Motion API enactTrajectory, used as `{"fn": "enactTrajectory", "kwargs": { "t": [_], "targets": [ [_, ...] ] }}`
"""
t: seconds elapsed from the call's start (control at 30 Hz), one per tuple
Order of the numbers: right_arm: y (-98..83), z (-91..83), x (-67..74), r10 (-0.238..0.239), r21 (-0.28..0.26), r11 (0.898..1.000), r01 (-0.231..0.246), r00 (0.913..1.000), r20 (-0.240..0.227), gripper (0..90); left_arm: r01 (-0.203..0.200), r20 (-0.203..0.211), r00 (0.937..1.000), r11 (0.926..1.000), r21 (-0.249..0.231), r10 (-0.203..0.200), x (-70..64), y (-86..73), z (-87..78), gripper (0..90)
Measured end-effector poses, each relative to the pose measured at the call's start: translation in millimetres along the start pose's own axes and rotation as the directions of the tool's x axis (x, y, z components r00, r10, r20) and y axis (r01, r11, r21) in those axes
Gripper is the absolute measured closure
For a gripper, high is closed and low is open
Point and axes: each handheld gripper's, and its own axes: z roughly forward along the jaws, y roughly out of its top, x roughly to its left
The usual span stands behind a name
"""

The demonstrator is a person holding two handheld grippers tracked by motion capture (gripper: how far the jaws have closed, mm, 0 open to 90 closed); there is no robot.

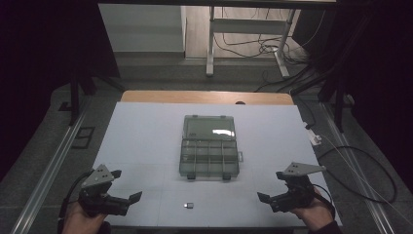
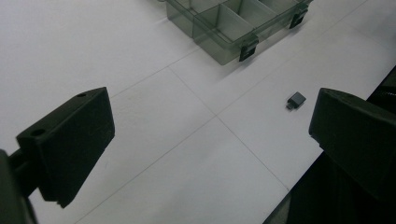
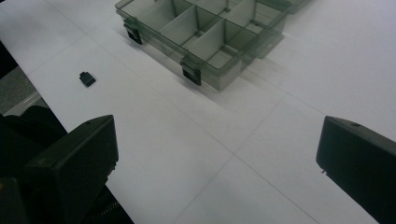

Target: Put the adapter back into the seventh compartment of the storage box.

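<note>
In the high view, the left gripper [image 1: 127, 202] sits at the lower left of the frame and the right gripper [image 1: 267, 200] at the lower right, each held in a hand and turned inward toward the middle. Both have their jaws spread wide apart with nothing between them, as the two gripper views confirm. The small dark block [image 1: 189, 205] lies on the white table [image 1: 141, 141] at lower centre, between the two grippers and well apart from each. Just above it in the frame stands the clear compartment box [image 1: 209, 157], lid folded back; its compartments look empty. The block is near the box's front latches [image 3: 192, 76].
</note>
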Motion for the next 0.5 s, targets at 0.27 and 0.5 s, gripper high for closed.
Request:
{"fn": "enactTrajectory", "kwargs": {
  "t": [0.27, 0.5],
  "targets": [
    [8.7, 15.5, 7.3, -0.029, 0.021, 0.999, 0.03, 0.9989, -0.036, 0.0, 0.008, 0.024, 0.9997, 1.0, -0.003, -0.008, 2.0, -0.3, 0.0, 0.7],
    [17.7, 32.6, 16.9, -0.077, 0.041, 0.996, 0.08, 0.9946, -0.07, 0.0, 0.006, 0.035, 0.9994, 1.0, -0.004, -0.006, 2.4, -0.3, -0.2, 0.9]
  ]
}}
